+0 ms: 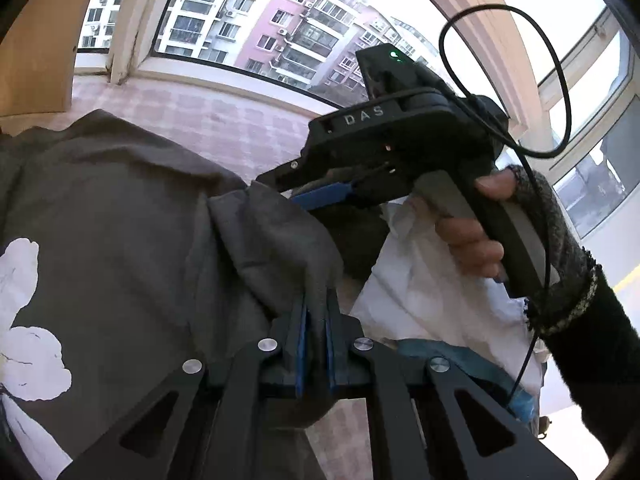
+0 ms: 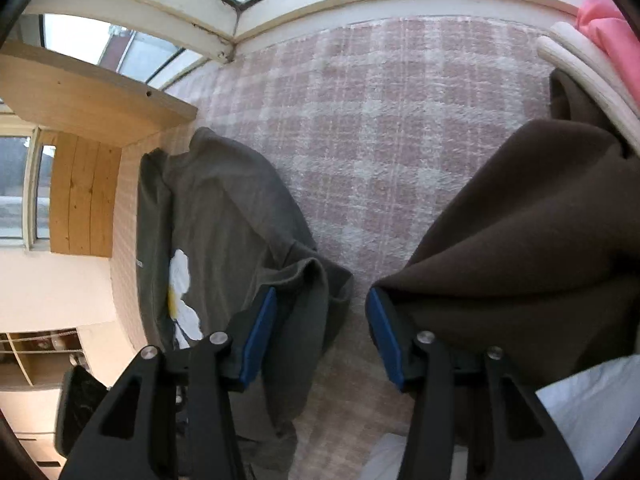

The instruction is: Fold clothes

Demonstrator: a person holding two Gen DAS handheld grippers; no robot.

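Left claw (image 1: 316,320) clamps a fold of the grey shirt (image 1: 120,208); right claw (image 2: 316,332), released at two o'clock, likely next regrips the loose edge to fold.

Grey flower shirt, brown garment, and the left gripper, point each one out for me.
grey flower shirt (image 2: 224,208): right wrist view, plain back panel.
brown garment (image 2: 520,240): right wrist view, broad middle fold.
left gripper (image 1: 316,320): left wrist view, between fingertips pinching grey cloth.

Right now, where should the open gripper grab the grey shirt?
Grab the bunched fold of the grey shirt just ahead of the right gripper, coming from above. That ridge stands up off the blanket, so open jaws can straddle it. The left gripper pinches another fold.
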